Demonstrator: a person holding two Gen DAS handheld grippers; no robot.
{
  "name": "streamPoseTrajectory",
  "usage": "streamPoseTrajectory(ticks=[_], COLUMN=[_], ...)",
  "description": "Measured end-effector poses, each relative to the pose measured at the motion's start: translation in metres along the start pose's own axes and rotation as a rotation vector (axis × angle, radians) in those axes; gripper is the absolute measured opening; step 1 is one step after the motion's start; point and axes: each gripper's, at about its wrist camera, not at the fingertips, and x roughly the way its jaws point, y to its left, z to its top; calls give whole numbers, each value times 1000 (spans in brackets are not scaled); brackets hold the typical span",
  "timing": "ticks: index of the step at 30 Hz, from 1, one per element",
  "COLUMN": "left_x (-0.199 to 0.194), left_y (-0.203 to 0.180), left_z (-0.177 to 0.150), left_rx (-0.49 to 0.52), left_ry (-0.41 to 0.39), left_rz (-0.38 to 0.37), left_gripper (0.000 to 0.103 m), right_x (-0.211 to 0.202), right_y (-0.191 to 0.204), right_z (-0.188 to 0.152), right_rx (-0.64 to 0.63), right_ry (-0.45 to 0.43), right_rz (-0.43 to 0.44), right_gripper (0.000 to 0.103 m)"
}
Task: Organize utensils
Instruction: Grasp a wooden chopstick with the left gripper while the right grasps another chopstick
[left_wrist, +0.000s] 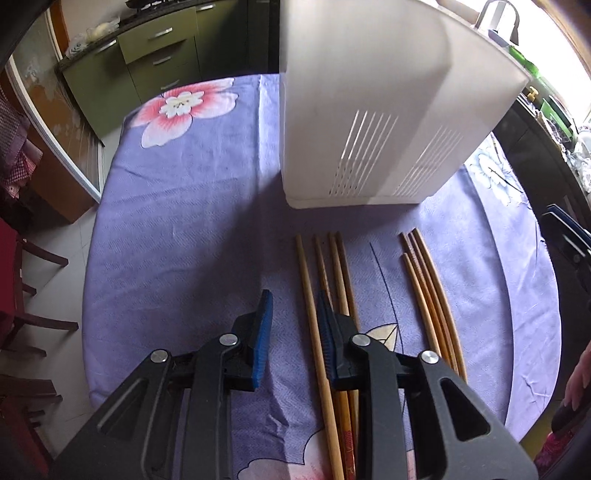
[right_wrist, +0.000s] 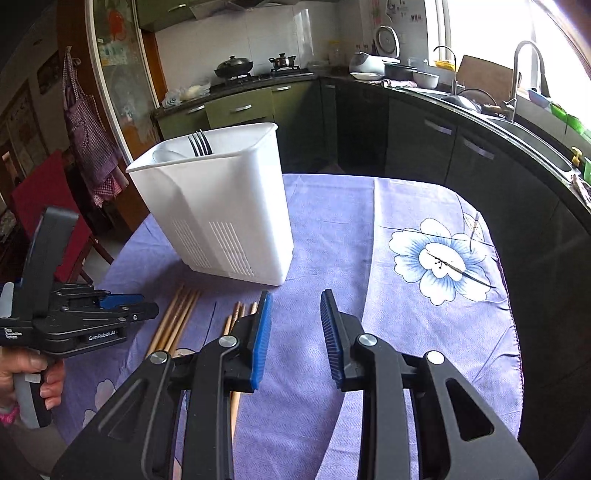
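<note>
Both grippers released, holding nothing: left gripper (left_wrist: 293, 314) straddles one bamboo chopstick (left_wrist: 314, 325), its 3 o'clock neighbours (left_wrist: 341, 273) touching, so pinching might drag extras; right gripper (right_wrist: 295, 321) idle

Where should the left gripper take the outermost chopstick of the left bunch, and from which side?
Grip the chopstick mid-shaft, coming straight down with the left gripper, its fingers straddling the chopstick. It lies flat on the tablecloth, slightly apart from its neighbours, so there is room for a pad between them.

Bare purple tablecloth (right_wrist: 369, 258) lies free right of the white utensil holder (right_wrist: 221, 214), which blocks the far side behind both chopstick bundles (left_wrist: 332, 295).
</note>
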Motion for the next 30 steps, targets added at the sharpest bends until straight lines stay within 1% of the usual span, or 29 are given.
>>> streamPoseTrajectory(ticks=[2, 6, 12, 15, 16, 18, 25, 30], left_x=[5, 11, 17, 18, 18, 17, 13, 13], left_y=[-1, -4, -10, -10, -8, -4, 15, 20], left_z=[0, 0, 1, 0, 0, 1, -4, -5], left_rx=[-5, 0, 8, 16, 13, 14, 20, 21], left_ry=[17, 32, 59, 56, 56, 58, 61, 50], left_rz=[-7, 15, 24, 35, 32, 22, 41, 45], left_gripper=[20, 16, 16, 12, 8, 7, 6, 7], right_x=[-1, -2, 3, 7, 10, 18, 71, 93], right_y=[-2, -2, 3, 6, 7, 10, 22, 34], right_z=[1, 3, 2, 1, 1, 0, -2, -4], right_rx=[4, 8, -5, -18, -23, -27, -15, -53], right_ry=[-3, -2, 17, 40, 51, 85, 287, 349], right_rz=[3, 8, 10, 7, 7, 24, 111, 82], right_gripper=[27, 27, 27, 27, 27, 27, 27, 27])
